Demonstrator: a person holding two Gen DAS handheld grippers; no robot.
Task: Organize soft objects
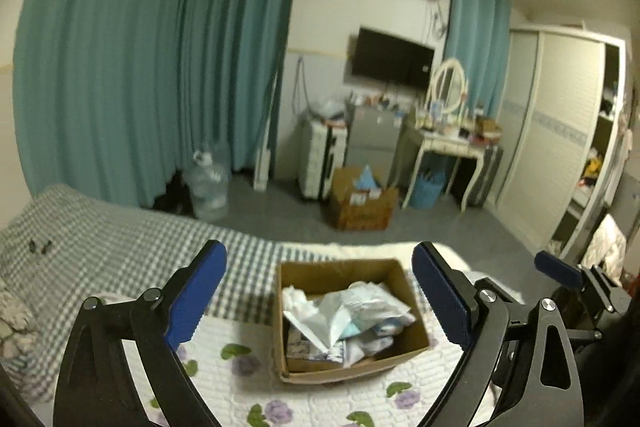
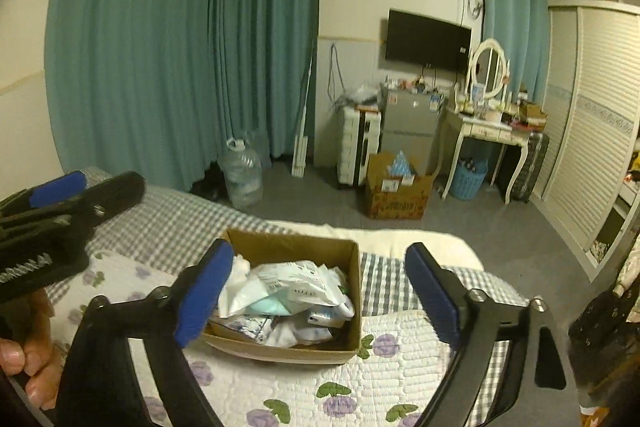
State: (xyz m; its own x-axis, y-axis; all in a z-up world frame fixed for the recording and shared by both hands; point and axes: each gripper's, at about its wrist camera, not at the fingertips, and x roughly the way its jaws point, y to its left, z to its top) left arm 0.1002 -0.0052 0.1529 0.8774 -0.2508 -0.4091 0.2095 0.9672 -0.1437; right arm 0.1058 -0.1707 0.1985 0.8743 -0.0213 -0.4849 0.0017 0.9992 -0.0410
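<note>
A brown cardboard box [image 1: 416, 343] sits on the bed, filled with several soft plastic packets and white tissues [image 1: 352, 311]. My left gripper [image 1: 320, 291] is open and empty, held just above and in front of the box. My right gripper [image 2: 320, 287] is open and empty too, its blue pads to either side of the same box [image 2: 352, 307] and its packets [image 2: 288, 287]. The right gripper's blue tip shows at the right edge of the left wrist view [image 1: 560, 269]. The left gripper shows at the left of the right wrist view [image 2: 60, 191].
The bed has a white floral quilt [image 2: 392, 379] and a grey checked sheet [image 1: 120, 239]. Beyond its edge is grey floor with a water jug [image 2: 242, 175], another cardboard box [image 2: 396, 191], a blue basket [image 2: 468, 183], a dressing table [image 2: 488, 131] and a wardrobe [image 2: 592, 115].
</note>
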